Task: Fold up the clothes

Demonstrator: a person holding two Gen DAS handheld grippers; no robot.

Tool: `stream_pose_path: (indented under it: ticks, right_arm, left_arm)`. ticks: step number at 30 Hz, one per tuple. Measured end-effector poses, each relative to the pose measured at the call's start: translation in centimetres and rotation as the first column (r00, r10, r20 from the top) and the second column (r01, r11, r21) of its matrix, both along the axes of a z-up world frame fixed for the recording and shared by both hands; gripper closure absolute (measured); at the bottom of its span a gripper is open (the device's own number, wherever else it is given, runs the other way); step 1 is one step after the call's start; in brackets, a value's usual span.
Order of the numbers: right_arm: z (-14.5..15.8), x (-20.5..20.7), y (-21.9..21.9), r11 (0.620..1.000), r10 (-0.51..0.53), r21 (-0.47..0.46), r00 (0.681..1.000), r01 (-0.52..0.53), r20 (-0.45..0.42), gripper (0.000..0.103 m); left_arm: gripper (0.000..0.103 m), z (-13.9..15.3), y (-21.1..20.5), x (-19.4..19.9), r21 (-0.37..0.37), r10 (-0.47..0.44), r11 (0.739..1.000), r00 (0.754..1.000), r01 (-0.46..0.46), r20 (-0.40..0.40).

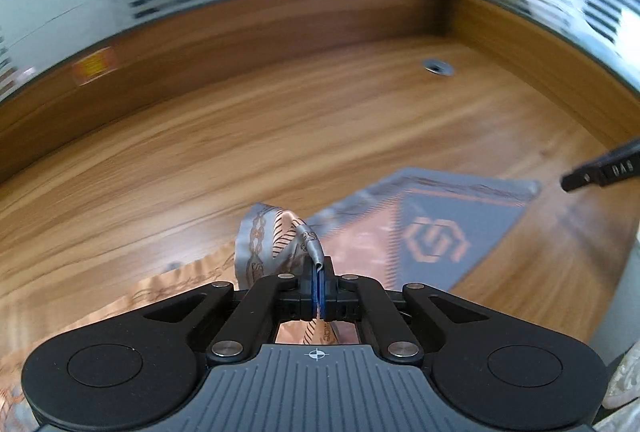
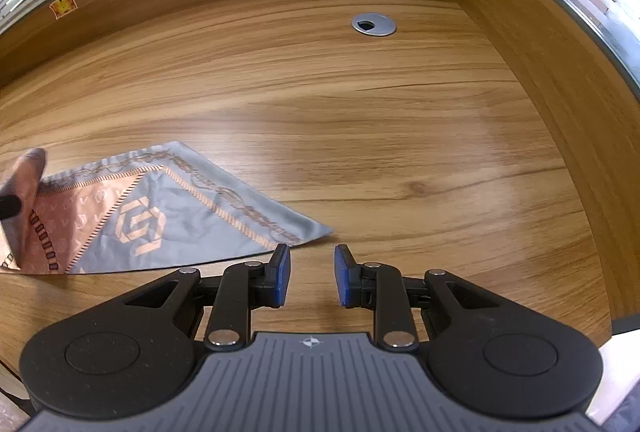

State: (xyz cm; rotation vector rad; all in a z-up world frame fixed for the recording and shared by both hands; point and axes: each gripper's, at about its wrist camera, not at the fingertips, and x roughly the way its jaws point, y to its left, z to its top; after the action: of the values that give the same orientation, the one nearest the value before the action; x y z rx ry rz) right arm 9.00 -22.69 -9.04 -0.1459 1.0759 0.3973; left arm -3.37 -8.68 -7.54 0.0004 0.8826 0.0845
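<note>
left tool (image 1: 319, 282) clamped on scarf (image 1: 424, 232) edge, pinched fold lifted off table (image 1: 280, 119). right tool (image 2: 312, 274) apart, holding nothing, scarf corner at its 10 o'clock. step: mid-fold, carrying edge over. next: probably lay edge onto flat part, align corners.

left hand-held gripper (image 1: 319, 286): jaws pinched together, tilted down | right hand-held gripper (image 2: 312, 274): jaws apart, tilted down
</note>
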Motion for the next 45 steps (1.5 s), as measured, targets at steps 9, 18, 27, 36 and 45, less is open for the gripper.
stream_pose_path:
  ticks: [9,18,27,36,45]
  right_arm:
    - [0.5,-0.3,0.2,0.998,0.056,0.010,0.998,-0.056,0.016,0.073]
    - [0.5,-1.8,5.0,0.976,0.216,0.033,0.976,-0.217,0.025,0.073]
    - [0.3,-4.7,13.0,0.915,0.399,0.040,0.916,-0.401,0.044,0.073]
    - [-1.3,-7.1,20.2,0.873,0.485,0.035,0.874,-0.486,0.029,0.064]
    - [-3.4,-8.2,25.3,0.849,0.528,-0.062,0.847,-0.525,0.063,0.064]
  left_arm:
    - [0.059,-1.5,-3.1,2.8,-0.046,-0.071,0.997,0.997,0.069,-0.040]
    - [0.051,-0.5,-1.4,-0.5,-0.063,-0.015,0.998,0.999,0.013,-0.040]
    - [0.051,-0.5,3.4,-4.9,-0.028,0.091,0.995,0.992,-0.094,-0.091]
    - [0.051,-0.6,8.9,-8.9,0.013,0.156,0.988,0.978,-0.155,-0.141]
    - [0.051,-0.4,13.9,-12.1,0.048,0.232,0.973,0.957,-0.227,-0.175]
